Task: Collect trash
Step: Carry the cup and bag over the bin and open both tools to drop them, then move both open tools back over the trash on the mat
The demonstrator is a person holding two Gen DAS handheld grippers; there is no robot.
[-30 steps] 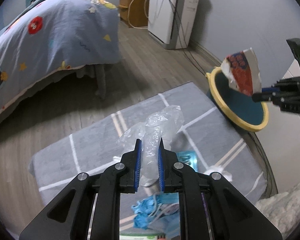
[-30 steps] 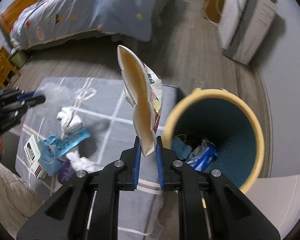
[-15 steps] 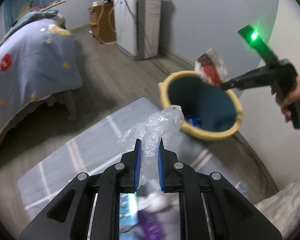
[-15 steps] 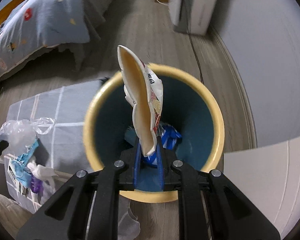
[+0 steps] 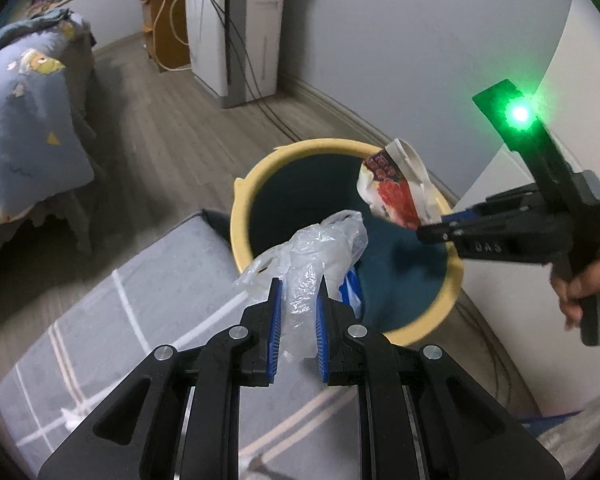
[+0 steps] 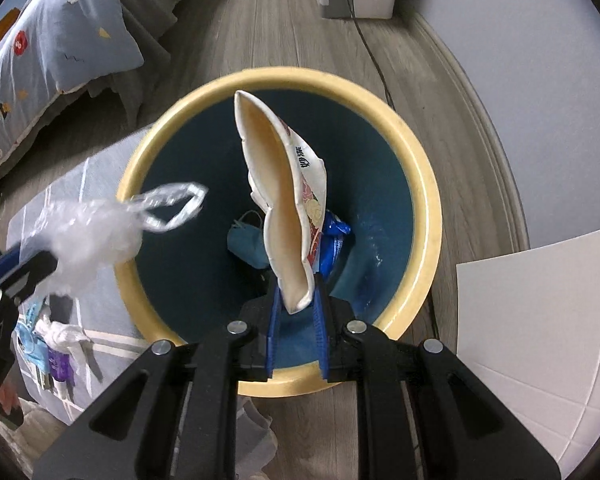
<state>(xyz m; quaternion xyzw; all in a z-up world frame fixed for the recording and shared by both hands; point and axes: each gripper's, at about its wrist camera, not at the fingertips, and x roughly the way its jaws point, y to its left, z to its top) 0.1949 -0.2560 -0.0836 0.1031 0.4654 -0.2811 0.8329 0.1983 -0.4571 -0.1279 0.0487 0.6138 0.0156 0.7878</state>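
Note:
A yellow-rimmed, teal-lined bin stands on the wood floor beside a grey rug. My left gripper holds a crumpled clear plastic bag just over the bin's near rim; its jaws are opening, with the bag still between the pads. Seen from the left wrist, my right gripper is shut on a red-and-white snack wrapper above the bin's mouth. In the right wrist view that gripper points straight down into the bin, with the wrapper upright in it. The bag and left gripper come in from the left.
Blue packaging and a teal lump lie in the bin. More trash rests on the checked rug. A bed, a white appliance with cables, and a white panel surround the bin.
Both grippers have swung from the rug to the bin. The wrapper now hangs over the bin's middle and lower, and the plastic bag has reached the bin's near rim.

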